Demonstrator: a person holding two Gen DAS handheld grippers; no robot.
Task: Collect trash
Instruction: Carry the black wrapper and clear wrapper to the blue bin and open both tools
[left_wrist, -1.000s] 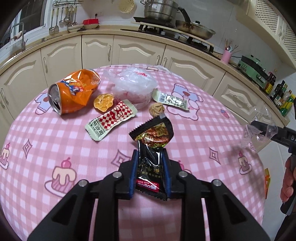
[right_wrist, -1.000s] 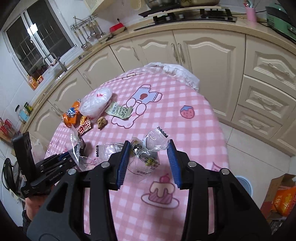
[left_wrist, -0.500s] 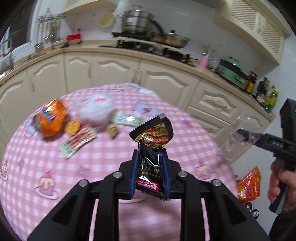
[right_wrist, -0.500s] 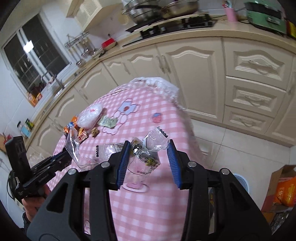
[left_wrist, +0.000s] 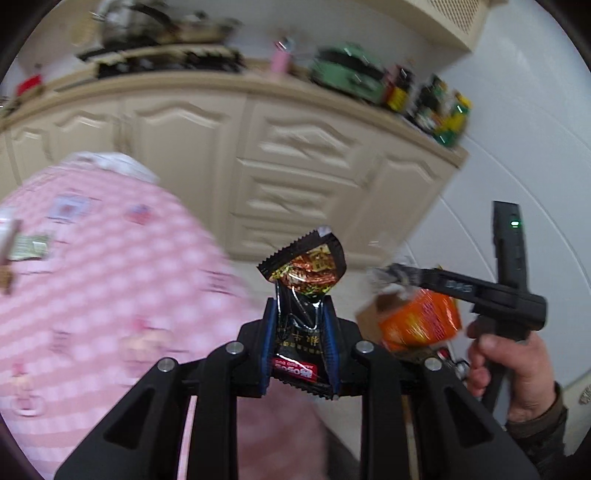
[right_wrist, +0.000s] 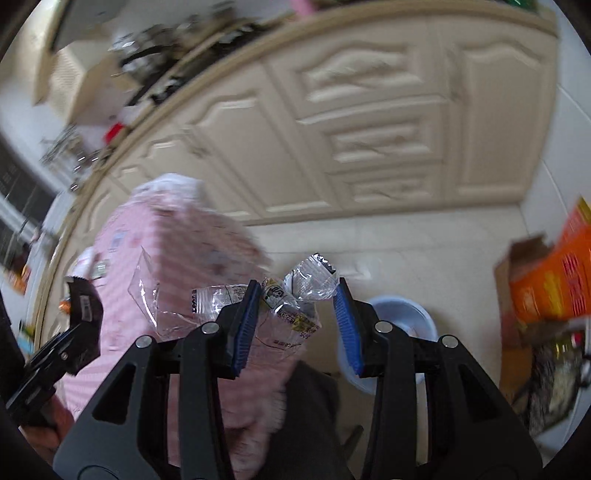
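Observation:
My left gripper (left_wrist: 301, 314) is shut on a black snack wrapper (left_wrist: 303, 273), whose crumpled red and gold top sticks up above the blue pads. My right gripper (right_wrist: 297, 295) is shut on a bunch of clear plastic wrappers (right_wrist: 288, 314) that spill out to the left of its pads. Both hang past the rim of the pink checked table (left_wrist: 110, 277). In the left wrist view a hand (left_wrist: 509, 373) holds the right gripper (left_wrist: 384, 275) at the right. In the right wrist view the left gripper (right_wrist: 79, 306) shows at the far left, still carrying its black wrapper. The picture is blurred by motion.
A pale blue round bin (right_wrist: 402, 314) stands on the tiled floor just behind the right pad. An orange cardboard box (right_wrist: 554, 280) lies at the right. Cream cabinets (left_wrist: 295, 177) run behind. A green and white wrapper (left_wrist: 29, 247) lies on the table at the far left.
Both grippers have swung right, off the table and out over the floor by the cabinets, rolling as they went. Each still holds its wrappers. The blue bin and the orange box have come into view.

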